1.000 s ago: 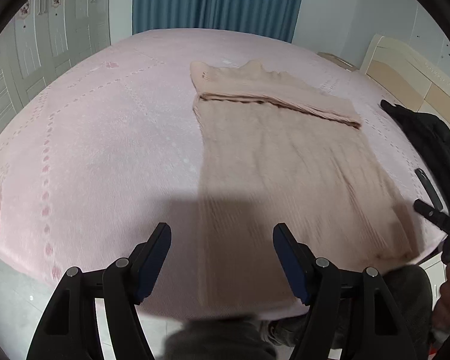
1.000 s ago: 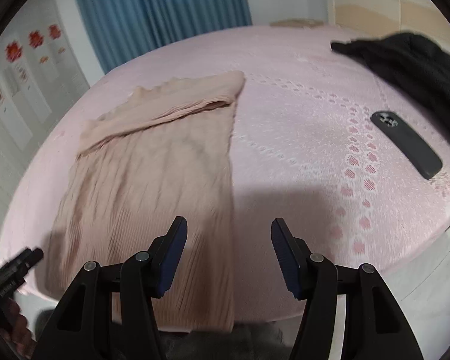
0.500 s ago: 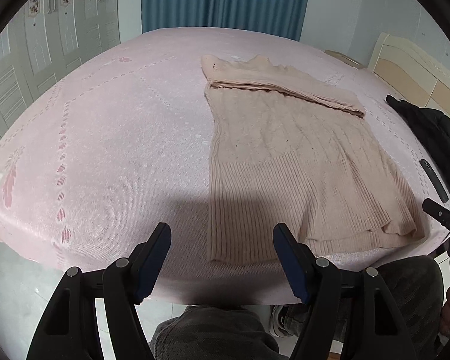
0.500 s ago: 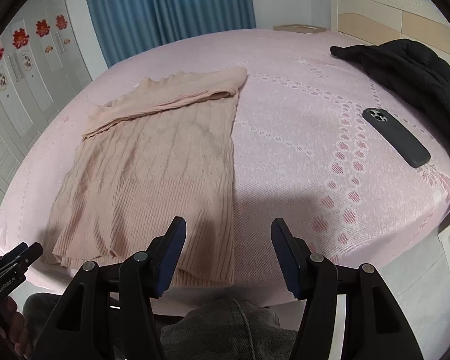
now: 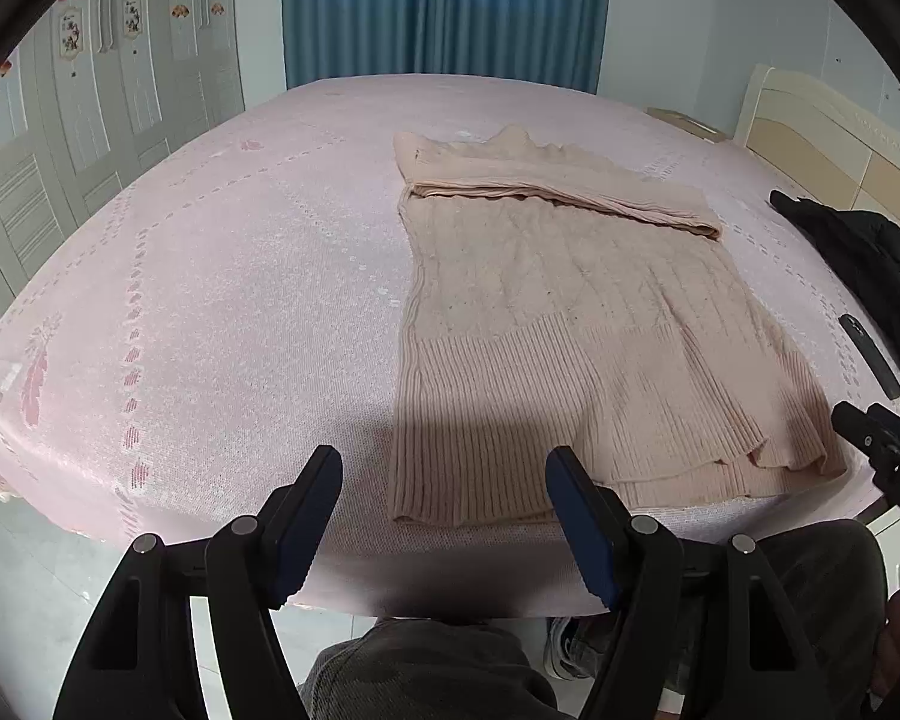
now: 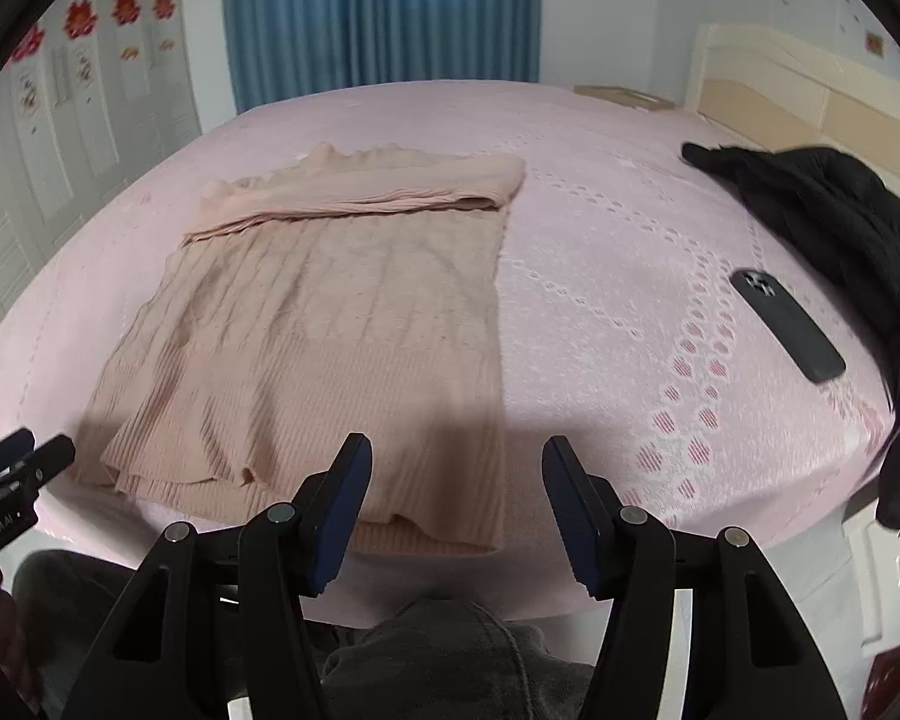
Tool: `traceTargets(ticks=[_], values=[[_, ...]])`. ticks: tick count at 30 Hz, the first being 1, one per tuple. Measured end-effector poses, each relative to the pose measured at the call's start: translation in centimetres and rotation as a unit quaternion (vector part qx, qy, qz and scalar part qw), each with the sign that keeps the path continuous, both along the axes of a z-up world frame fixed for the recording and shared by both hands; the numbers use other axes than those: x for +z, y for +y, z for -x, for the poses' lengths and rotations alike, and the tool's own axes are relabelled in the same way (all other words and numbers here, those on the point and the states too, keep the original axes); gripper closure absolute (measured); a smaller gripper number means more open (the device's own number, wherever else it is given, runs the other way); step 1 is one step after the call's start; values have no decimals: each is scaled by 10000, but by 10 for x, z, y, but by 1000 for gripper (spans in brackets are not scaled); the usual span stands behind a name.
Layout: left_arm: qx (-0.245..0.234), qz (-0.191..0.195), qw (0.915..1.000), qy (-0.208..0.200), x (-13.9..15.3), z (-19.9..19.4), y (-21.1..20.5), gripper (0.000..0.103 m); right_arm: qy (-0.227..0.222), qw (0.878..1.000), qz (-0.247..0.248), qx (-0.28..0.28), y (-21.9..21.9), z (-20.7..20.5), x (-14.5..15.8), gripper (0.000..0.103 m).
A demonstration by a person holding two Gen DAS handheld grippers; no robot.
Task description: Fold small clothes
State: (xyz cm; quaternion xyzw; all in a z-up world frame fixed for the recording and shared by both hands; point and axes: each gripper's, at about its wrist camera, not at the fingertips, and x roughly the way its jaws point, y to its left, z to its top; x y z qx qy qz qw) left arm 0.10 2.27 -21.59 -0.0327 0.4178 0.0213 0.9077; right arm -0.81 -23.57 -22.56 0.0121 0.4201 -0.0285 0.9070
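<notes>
Both grippers have pulled back from the sweater [image 5: 570, 324], which lies flat near the bed [image 5: 210, 276] edge. Our left gripper [image 5: 444, 516] and right gripper [image 6: 456, 504] hover, jaws released. We should pinch both hem corners evenly.

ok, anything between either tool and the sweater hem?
Nothing visible. Both tools are open and hang off the bed's near edge, the left tool and the right tool each facing the hem of the pink sweater. The phone and black jacket lie off to the right, apart from it.
</notes>
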Motion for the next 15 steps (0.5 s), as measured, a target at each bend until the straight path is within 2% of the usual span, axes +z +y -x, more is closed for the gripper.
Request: traceTargets(ticks=[6, 10, 15], values=[[106, 299, 9994, 108, -1, 3, 10, 35, -77, 9999, 28, 65, 5, 4, 2, 44], [154, 275, 9995, 77, -2, 7, 15, 35, -64, 10000, 2, 30, 5, 6, 2, 44], [255, 424, 9987, 129, -6, 5, 31, 35, -143, 9998, 98, 80, 13, 6, 4, 41]])
